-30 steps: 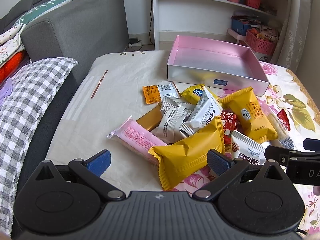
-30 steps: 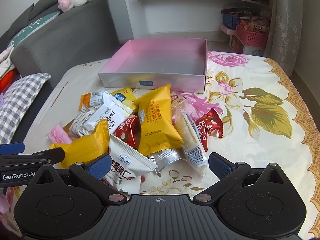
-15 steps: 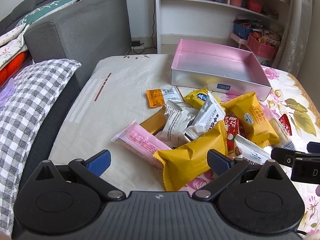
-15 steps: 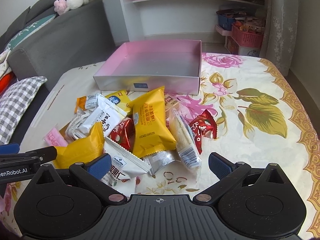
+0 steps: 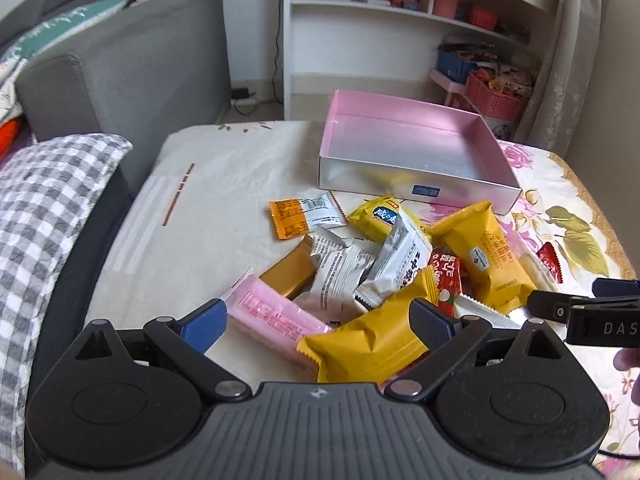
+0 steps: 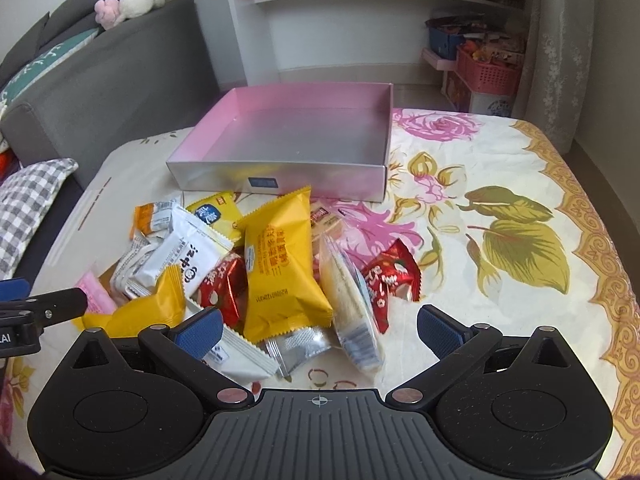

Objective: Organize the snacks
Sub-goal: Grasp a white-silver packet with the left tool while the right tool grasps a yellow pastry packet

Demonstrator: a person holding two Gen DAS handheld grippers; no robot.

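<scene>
Snacks (image 6: 280,264) are all heaped loose on the flowered bedspread (image 6: 520,208), just in front of the pink box (image 5: 412,144), which looks bare inside, so basically nothing's sorted yet. Left gripper (image 5: 316,320) fingers have just been closing a touch, wide around a yellow packet (image 5: 368,344) without pressing it. Right gripper (image 6: 320,330) is wide open, holding nothing.

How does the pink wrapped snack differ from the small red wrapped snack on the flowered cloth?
The pink snack is long, flat and pale; the red snack is short, crinkled and glossy. The pink one lies at the pile's left edge, partly under a yellow pack; the red one lies alone at the right. Both lie outside the pink tray.
</scene>
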